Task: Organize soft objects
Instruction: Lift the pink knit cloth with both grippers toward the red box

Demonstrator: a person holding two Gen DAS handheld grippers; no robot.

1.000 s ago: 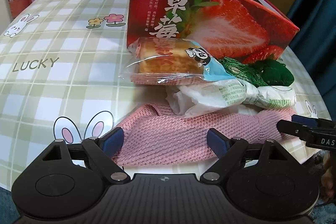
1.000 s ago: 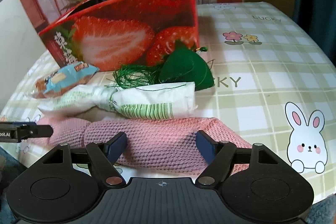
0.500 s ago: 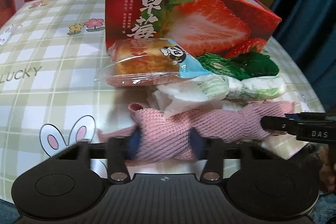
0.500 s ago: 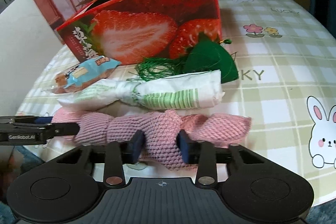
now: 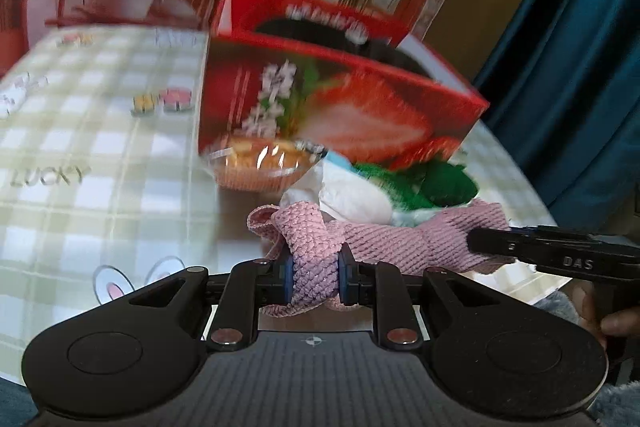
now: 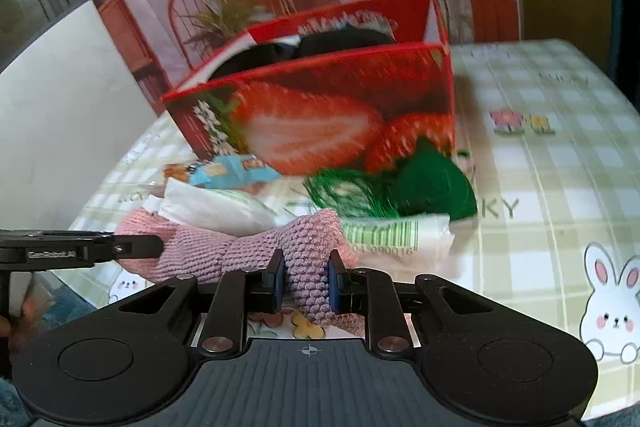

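A pink knitted cloth (image 5: 384, 239) (image 6: 224, 247) stretches across the table's near edge, lifted and bunched at both ends. My left gripper (image 5: 314, 277) has its jaws still closing, pads pressed on the cloth's left end. On the right end my right gripper (image 6: 306, 281) is likewise closing, pinching a fold. Behind the cloth lie a white wrapped pack (image 5: 352, 199) (image 6: 384, 233), a green tasselled sachet (image 5: 444, 183) (image 6: 432, 183) and a wrapped cake (image 5: 264, 163) (image 6: 228, 171). Each gripper's arm shows at the edge of the other's view.
A red strawberry-printed box (image 5: 344, 95) (image 6: 320, 115) stands open behind the pile with a dark item inside. The checked tablecloth (image 5: 100, 155) (image 6: 560, 187) with rabbits extends left and right. A teal curtain (image 5: 580, 47) hangs at the far right.
Both grippers went from wide open around the flat cloth to pinching it, then rose, drawing the cloth's ends up and bunching it.
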